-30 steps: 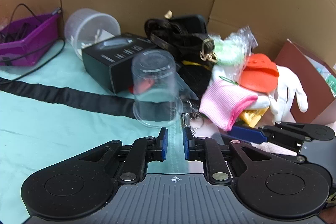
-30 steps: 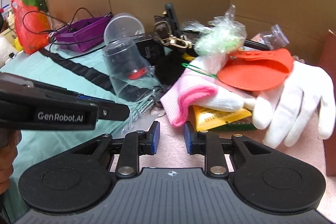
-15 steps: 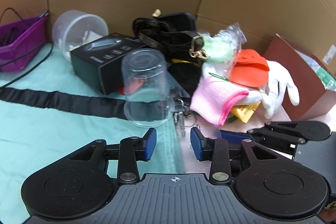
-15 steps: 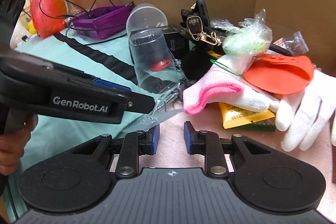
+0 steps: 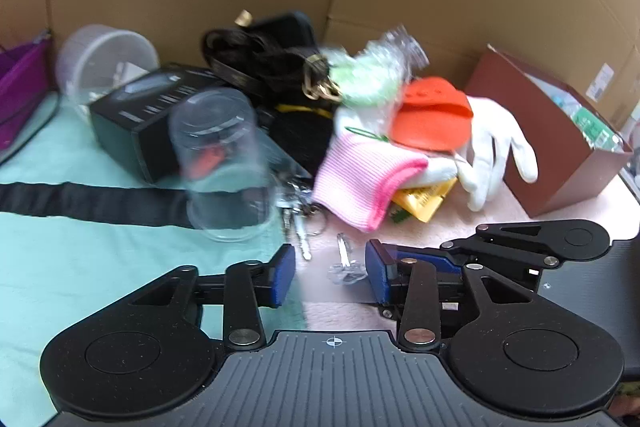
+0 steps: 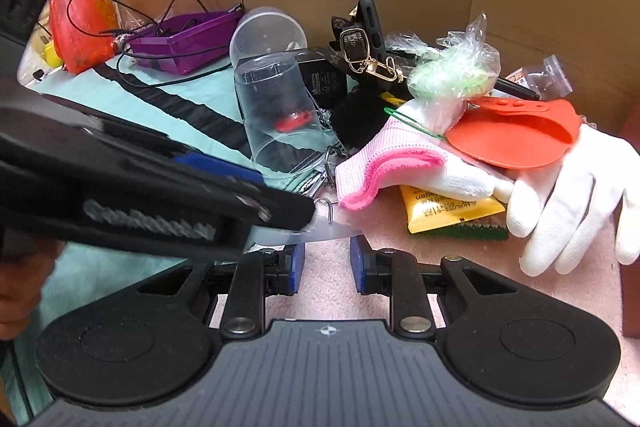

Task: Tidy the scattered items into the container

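Note:
My left gripper (image 5: 330,271) is low over the table edge with its jaws opening. A small clear plastic hook (image 5: 346,265) lies on the pink surface between the blue pads, which do not press on it. In the right wrist view the left gripper (image 6: 276,195) crosses from the left, its tip over that clear piece (image 6: 320,231). My right gripper (image 6: 326,263) stands just behind, jaws a little apart with nothing between them; the left wrist view shows it (image 5: 424,255) close on the right. Ahead lie keys (image 5: 298,215), an upturned clear cup (image 5: 224,167) and a pink-cuffed white glove (image 5: 368,183).
An open brown box (image 5: 560,147) stands at the right and a purple tray (image 6: 184,41) at the back left. An orange silicone piece (image 6: 516,139), a black box (image 5: 136,123), a black strap (image 5: 92,203) and a yellow tube (image 6: 448,211) crowd the middle. Cardboard walls close the back.
The left jaws have spread from nearly shut, and the clear plastic piece that was between them now lies loose on the table. The left gripper has shifted slightly rightward. The right gripper's gap is unchanged.

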A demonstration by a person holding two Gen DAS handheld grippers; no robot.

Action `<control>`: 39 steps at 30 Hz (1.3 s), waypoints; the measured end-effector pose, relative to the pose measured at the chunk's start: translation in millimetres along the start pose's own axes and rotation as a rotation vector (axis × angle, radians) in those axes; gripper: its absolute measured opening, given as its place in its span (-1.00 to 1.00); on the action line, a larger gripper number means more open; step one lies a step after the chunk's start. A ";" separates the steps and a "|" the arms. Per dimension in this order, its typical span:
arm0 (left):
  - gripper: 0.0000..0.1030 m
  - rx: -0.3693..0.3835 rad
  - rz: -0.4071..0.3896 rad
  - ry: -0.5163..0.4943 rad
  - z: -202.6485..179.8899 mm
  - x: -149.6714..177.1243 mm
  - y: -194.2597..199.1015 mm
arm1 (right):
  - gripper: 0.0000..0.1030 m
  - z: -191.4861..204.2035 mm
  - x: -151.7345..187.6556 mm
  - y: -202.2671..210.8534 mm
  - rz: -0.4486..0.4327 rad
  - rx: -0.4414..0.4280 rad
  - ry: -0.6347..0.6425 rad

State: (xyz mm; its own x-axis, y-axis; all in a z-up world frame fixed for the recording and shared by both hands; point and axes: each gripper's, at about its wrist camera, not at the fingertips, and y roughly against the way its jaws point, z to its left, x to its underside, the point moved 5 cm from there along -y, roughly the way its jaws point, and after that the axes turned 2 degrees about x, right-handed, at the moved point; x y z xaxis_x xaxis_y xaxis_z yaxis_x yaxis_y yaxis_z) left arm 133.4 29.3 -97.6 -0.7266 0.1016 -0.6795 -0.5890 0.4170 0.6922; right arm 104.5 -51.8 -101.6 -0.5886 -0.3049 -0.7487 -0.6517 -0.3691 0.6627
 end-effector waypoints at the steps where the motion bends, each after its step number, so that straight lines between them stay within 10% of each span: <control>1: -0.18 -0.002 0.007 -0.003 -0.7 -1.1 -3.9 | -0.43 0.1 0.7 0.6 0.002 0.000 0.002; 3: -0.83 -0.014 0.028 -0.013 -1.5 -0.5 -12.9 | -0.43 1.5 1.7 2.0 0.002 0.000 0.010; 7: -1.00 -0.039 0.012 -0.043 -5.3 3.4 -5.1 | -0.43 4.6 2.7 4.7 0.006 -0.001 0.021; 17: -1.00 -0.168 -0.081 0.080 36.2 -4.3 34.7 | -0.44 12.1 -9.3 2.2 -0.034 -0.014 0.034; 33: -0.99 -0.136 -0.046 0.088 55.8 7.4 18.4 | -0.61 13.2 -38.4 -45.0 -0.068 0.050 0.039; 36: -0.54 -0.139 -0.039 0.071 53.4 9.9 15.2 | -0.88 10.7 -38.4 -45.8 -0.070 0.071 0.048; 39: -0.60 -0.144 -0.031 0.038 50.1 13.8 13.3 | -0.92 5.1 -37.1 -42.1 -0.065 0.048 0.009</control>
State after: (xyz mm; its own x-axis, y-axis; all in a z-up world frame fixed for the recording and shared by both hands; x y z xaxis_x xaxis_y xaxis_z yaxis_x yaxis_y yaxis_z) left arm 133.2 81.5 -110.0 -0.7182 0.0554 -0.6936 -0.6543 0.2856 0.7003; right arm 151.3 -20.5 -101.6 -0.5401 -0.2897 -0.7902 -0.7105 -0.3462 0.6126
